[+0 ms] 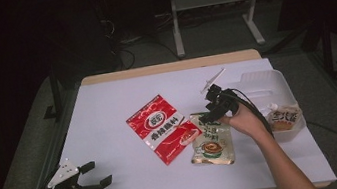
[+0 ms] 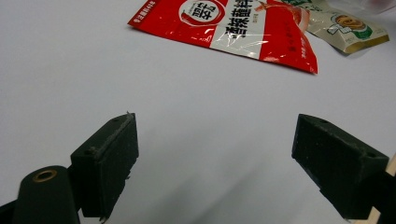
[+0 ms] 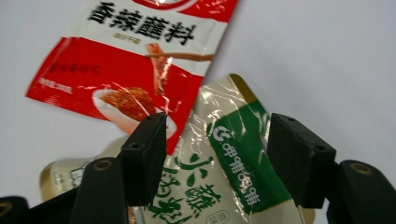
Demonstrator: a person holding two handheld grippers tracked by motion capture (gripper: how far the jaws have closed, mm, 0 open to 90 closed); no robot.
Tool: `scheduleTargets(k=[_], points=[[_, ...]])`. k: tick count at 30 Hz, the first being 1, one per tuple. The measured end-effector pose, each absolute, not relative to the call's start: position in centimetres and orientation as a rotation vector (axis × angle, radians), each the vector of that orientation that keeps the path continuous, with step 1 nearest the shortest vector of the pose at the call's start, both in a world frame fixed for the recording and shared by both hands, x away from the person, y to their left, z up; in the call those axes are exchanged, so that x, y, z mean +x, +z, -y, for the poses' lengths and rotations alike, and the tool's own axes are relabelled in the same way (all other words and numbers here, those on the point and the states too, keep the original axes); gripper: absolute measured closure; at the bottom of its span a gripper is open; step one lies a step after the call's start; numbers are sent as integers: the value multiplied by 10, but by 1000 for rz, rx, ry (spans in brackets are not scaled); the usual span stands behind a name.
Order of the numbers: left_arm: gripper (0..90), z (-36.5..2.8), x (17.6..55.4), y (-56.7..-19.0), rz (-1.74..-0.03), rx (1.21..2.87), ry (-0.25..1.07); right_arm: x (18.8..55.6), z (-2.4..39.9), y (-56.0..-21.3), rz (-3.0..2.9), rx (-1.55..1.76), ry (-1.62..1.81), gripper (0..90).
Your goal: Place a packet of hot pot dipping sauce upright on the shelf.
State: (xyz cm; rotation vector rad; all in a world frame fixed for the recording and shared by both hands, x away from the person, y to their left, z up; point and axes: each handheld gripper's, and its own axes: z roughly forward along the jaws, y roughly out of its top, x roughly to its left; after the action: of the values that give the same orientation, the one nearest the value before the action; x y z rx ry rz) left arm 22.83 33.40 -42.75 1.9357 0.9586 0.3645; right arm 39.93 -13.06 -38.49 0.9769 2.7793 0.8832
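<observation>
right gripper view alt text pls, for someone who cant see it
The right hand-held gripper, black jaws apart, is poised over a crinkled beige and green plastic sauce pouch lying on a white table. The corner of a glossy red and white plastic seasoning packet overlaps the pouch's upper left edge.

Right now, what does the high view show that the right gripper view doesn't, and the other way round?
High view alone: the left tool open at the near left of the table, the white tray at far right with a pouch in it, and the floor beyond. Right gripper view alone: the right tool up close, jaws apart over the green pouch and not gripping it, with its print readable. Both: the red pouch overlapping the green pouch's edge on the white tabletop.
</observation>
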Motion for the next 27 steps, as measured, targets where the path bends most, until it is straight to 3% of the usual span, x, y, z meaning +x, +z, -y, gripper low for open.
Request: scheduleTargets(k=[27], points=[[144,-334,228,-427,-954,1944,365,428,143,-421,-2748,1277,517,379]])
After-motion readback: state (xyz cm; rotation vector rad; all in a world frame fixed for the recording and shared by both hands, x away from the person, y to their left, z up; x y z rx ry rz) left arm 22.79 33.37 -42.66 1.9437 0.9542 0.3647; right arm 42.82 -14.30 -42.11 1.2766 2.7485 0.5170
